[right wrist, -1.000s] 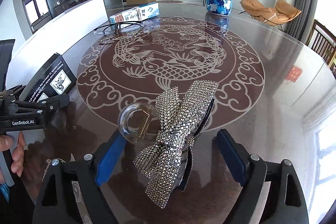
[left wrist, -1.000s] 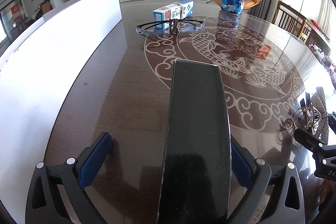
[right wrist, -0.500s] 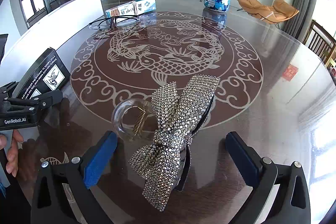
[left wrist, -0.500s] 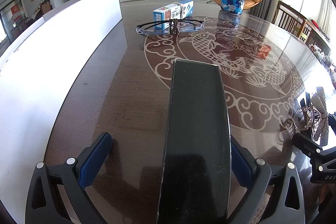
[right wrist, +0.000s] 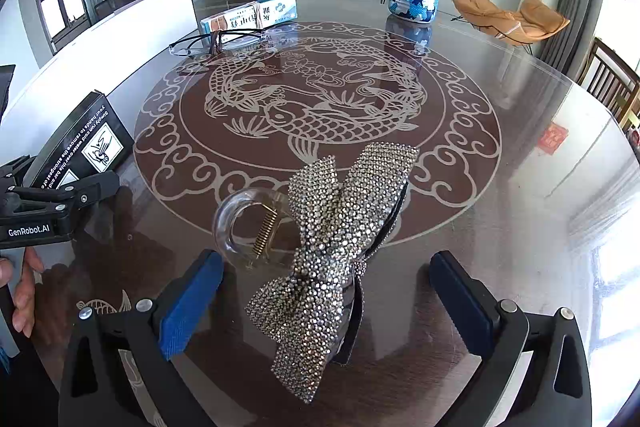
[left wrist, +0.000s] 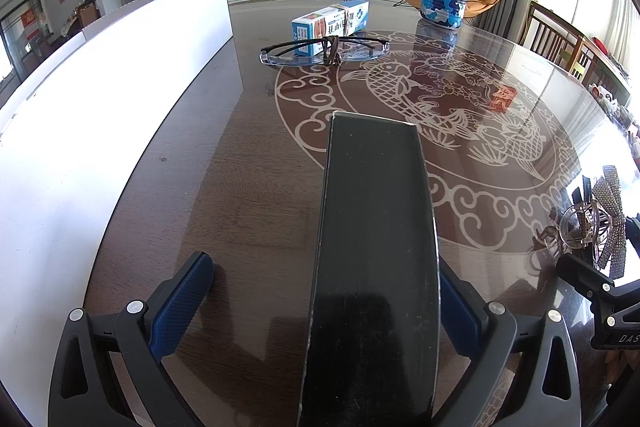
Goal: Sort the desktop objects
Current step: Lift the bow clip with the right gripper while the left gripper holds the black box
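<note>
Two views: the left wrist shows the left gripper (left wrist: 320, 311) apart, black box (left wrist: 374, 267) between, against its right pad, on the table (left wrist: 248, 163). Right wrist: right gripper (right wrist: 326, 303), jaws just widened, straddles the rhinestone bow hair clip (right wrist: 332, 239) untouched.

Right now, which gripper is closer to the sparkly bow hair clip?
Right. The right gripper is open with the sparkly bow hair clip lying between its fingers. The left gripper is off to the side, around the black box.
</note>
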The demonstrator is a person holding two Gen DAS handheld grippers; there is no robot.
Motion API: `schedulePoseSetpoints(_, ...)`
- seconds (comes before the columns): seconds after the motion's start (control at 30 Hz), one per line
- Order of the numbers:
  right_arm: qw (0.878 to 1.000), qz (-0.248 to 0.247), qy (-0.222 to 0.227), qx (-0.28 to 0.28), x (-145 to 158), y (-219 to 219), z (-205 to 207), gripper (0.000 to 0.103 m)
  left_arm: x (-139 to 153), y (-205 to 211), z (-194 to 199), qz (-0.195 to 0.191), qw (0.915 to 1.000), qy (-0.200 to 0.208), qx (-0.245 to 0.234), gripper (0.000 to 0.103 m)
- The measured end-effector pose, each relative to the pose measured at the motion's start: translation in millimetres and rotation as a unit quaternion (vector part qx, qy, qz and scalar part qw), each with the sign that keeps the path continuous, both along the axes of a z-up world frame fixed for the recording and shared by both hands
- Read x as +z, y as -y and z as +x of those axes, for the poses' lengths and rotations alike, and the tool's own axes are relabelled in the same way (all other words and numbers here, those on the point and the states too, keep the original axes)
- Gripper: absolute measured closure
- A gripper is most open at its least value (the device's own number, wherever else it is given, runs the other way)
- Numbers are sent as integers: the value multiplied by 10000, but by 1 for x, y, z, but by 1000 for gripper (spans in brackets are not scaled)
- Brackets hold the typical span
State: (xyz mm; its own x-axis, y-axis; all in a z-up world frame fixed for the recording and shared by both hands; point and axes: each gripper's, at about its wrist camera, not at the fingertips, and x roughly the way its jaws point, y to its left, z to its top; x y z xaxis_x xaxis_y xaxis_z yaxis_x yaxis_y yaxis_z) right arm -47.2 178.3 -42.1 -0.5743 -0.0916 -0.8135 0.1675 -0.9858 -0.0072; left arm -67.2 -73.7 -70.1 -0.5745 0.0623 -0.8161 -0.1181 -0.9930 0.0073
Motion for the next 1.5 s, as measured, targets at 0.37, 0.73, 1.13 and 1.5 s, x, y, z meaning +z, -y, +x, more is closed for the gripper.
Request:
schedulePoseSetpoints(0.37, 10000, 1, -6, -2, -1, 0, 1, 0, -1, 0, 0, 4, 10000, 0, -4, 0)
schedulePoseSetpoints(0.73, 10000, 1, -11, -2, -2, 1, 2, 0, -1, 0, 0, 4, 10000, 2, -7, 0)
schedulePoseSetpoints(1.13, 9944, -568, 867, 193, 6, -14, -17, 0, 3, 3, -15, -236, 9983, 460, -269, 0)
schedulePoseSetpoints(1.5, 9964, -551, 607, 234, 34, -6, -8, 48, 37, 16, -1, 290, 9975, 179, -613, 70)
